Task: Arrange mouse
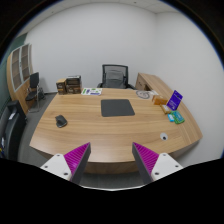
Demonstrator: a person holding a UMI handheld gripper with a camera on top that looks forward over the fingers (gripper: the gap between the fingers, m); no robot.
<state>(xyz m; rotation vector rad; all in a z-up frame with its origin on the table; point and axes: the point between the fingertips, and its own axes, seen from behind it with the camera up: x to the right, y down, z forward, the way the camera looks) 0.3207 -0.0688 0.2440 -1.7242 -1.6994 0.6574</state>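
We see the gripper held high and back from the wide, curved light-wood desk, fingers spread apart with nothing between the magenta pads. The small dark computer mouse sits on the desk well beyond the fingers, off toward the left finger's side, apart from everything else. The dark grey rectangular mouse mat lies further in, mid-desk, in front of the black mesh office chair; mouse and mat are well apart. A purple upright card and a teal flat item lie on the right side; papers sit near the far edge.

We judge the mouse light, rigid, smooth plastic, likely slippery on its curved top. Best hold: pinch across its two long flanks, low down, so the pads don't ride up the dome. We guess the mat is the target. The approach has not begun.
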